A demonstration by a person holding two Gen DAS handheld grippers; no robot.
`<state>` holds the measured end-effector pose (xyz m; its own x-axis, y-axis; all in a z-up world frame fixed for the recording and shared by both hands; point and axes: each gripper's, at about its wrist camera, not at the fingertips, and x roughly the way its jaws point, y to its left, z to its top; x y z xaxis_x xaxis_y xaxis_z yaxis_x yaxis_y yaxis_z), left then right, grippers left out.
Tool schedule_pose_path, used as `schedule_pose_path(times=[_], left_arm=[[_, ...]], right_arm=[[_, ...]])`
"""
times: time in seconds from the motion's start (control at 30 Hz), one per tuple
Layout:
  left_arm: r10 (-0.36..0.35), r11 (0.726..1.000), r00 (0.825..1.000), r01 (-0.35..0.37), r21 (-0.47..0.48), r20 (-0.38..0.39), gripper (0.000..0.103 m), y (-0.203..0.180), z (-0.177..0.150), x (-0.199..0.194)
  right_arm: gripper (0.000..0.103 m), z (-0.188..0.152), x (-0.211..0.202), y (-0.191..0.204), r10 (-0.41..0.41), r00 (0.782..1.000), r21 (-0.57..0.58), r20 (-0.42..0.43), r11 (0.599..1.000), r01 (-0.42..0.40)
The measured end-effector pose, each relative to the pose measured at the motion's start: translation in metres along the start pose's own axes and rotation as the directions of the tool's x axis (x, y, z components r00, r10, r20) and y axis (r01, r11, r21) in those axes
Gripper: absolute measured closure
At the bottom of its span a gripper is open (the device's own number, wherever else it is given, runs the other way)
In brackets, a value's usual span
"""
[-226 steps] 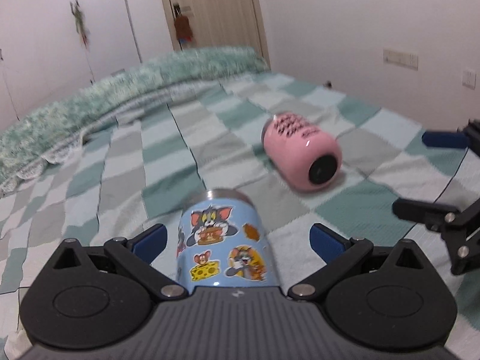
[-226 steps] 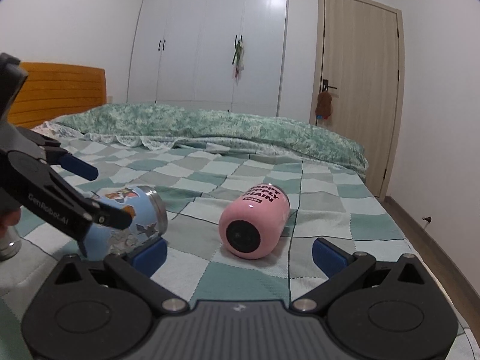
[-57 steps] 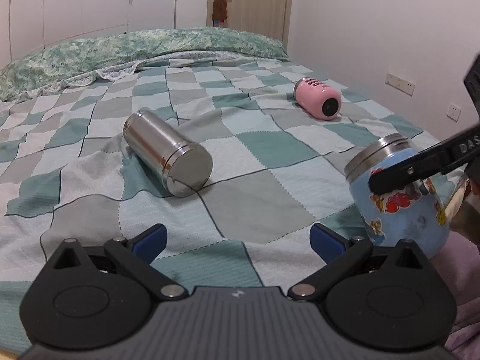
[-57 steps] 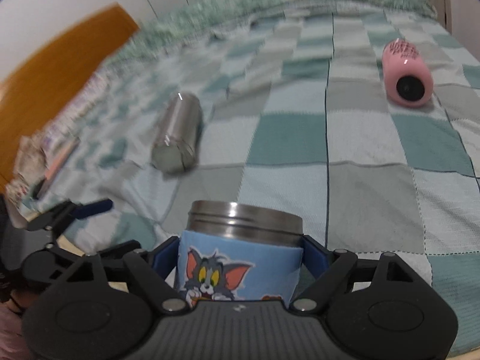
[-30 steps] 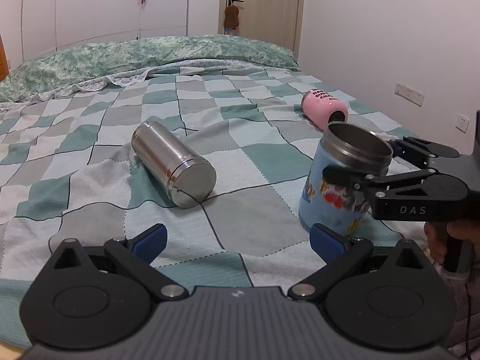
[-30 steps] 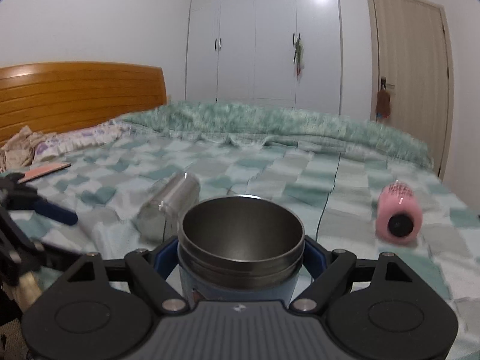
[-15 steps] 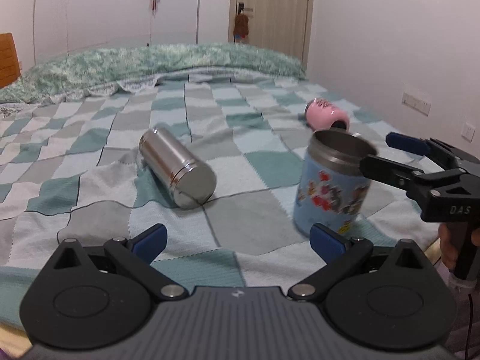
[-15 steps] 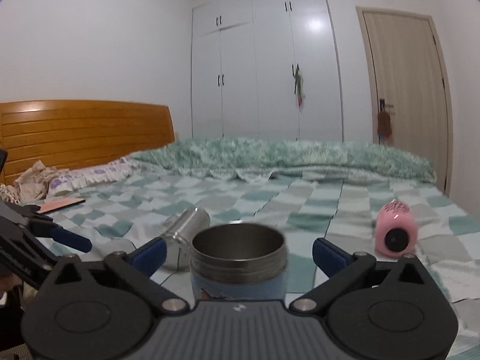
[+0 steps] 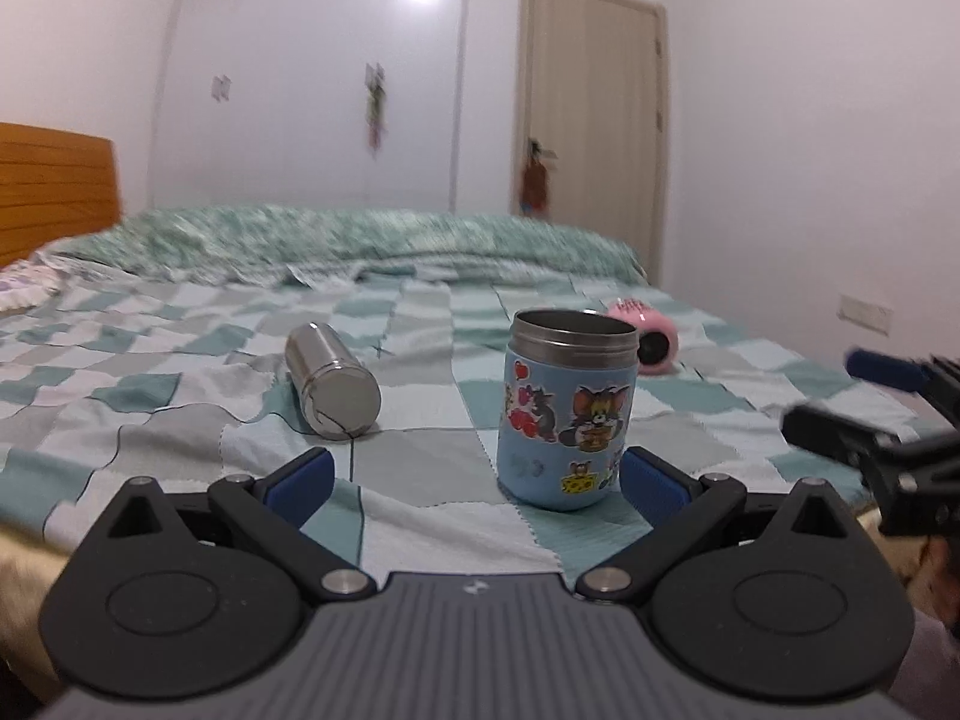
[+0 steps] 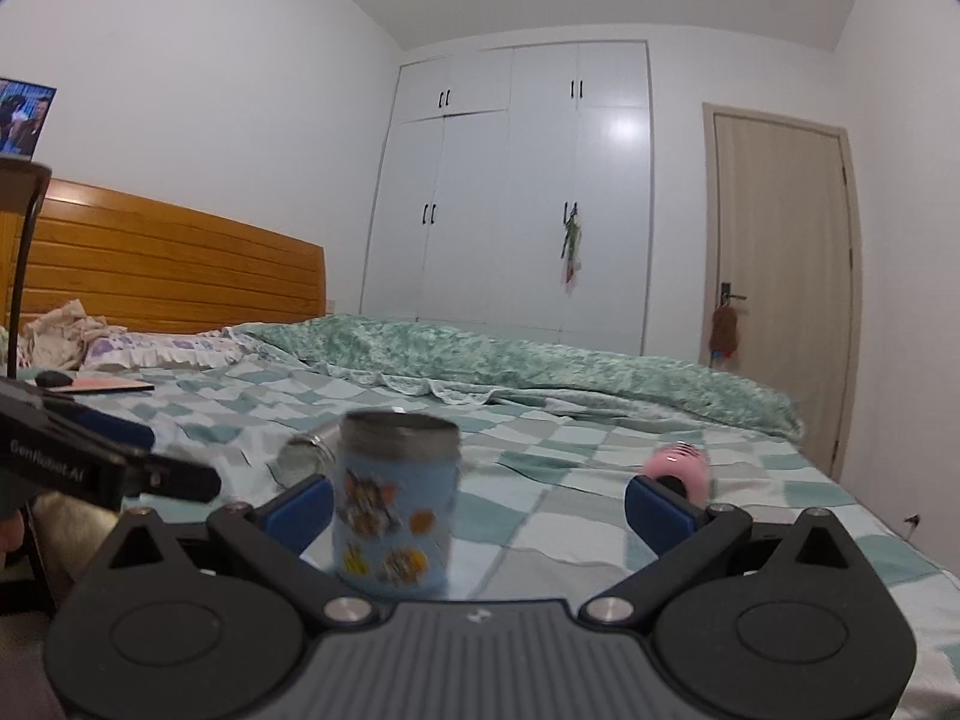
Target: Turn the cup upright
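The blue cartoon-sticker cup (image 9: 567, 411) stands upright, mouth up, on the checked bedspread (image 9: 180, 396) near its front edge. It also shows in the right wrist view (image 10: 393, 501), blurred. My left gripper (image 9: 474, 474) is open and empty, just in front of the cup. My right gripper (image 10: 477, 501) is open and empty, drawn back from the cup; it shows at the right edge of the left wrist view (image 9: 864, 402).
A steel cup (image 9: 330, 378) lies on its side left of the blue cup. A pink cup (image 9: 645, 339) lies on its side behind it. A green duvet (image 9: 336, 240) is bunched at the far side. A wooden headboard (image 10: 162, 264) stands at left.
My right gripper has let go of the blue cup and pulled back, leaving it upright on the bed. My left gripper has dropped lower and swung toward the cup.
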<state>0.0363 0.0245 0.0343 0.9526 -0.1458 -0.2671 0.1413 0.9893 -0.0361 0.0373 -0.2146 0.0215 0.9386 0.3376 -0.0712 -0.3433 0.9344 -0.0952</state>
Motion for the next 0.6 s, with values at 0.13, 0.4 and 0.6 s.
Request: schedule_pose_path(times=[0.13,0.4,0.6], left_arm=[[0.059,0.998,0.992,-0.061,0.013,0.11,0.0,-0.018,-0.02,-0.007],[0.109,0.992,0.983,-0.117,0.043,0.148,0.0,-0.032,-0.043,-0.006],[0.104,0.994,0.983,-0.108,0.022,0.151,0.0,-0.028,-0.044,-0.007]], right_arm=[[0.0,-0.023,-0.018,-0.007,-0.041,0.999,0.003,0.02,0.999,0.041],[0.0,-0.044,-0.034,-0.014,-0.069,0.996,0.035,0.063,0.997,0.067],[0.0,-0.045,-0.037,-0.015,-0.075,0.995,0.047,0.068,0.996,0.072]])
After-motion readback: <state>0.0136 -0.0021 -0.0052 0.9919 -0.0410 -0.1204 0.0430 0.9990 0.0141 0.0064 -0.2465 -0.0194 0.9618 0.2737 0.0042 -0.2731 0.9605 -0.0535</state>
